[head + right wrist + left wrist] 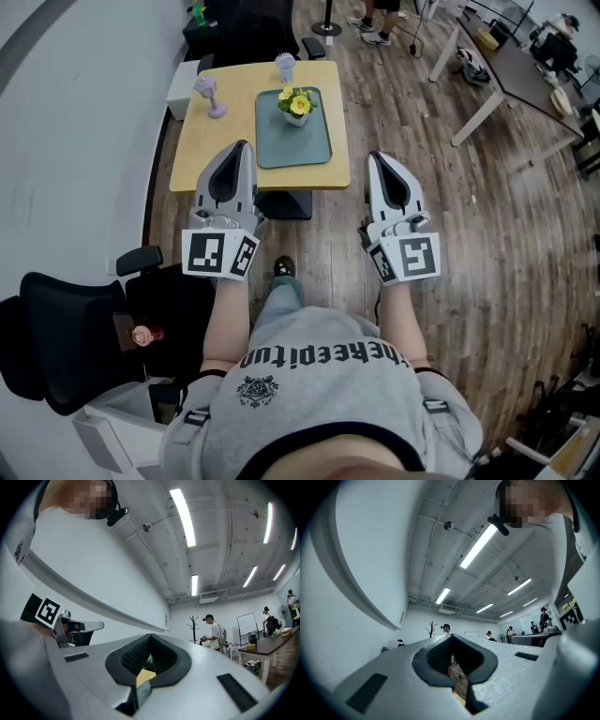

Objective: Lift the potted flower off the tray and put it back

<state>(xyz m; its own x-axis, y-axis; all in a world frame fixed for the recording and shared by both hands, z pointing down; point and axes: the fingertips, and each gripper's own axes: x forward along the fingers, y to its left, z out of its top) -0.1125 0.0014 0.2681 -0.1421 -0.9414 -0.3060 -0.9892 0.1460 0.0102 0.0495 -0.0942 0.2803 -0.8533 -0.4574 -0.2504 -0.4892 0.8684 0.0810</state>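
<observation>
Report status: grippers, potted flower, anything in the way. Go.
Left gripper and right gripper both shut, empty, near the table's front edge. Potted flower upright on tray, untouched. Nothing between grippers and pot; purple object stands left of tray.

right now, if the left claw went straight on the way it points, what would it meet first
Likely nothing near: the left claw points over the table, left of the tray, and its own view looks upward at open room. Height is unclear.

The wooden table [202,155] bears a grey-green tray [314,145]; a purple object [210,96]; a pale object [285,66].
</observation>
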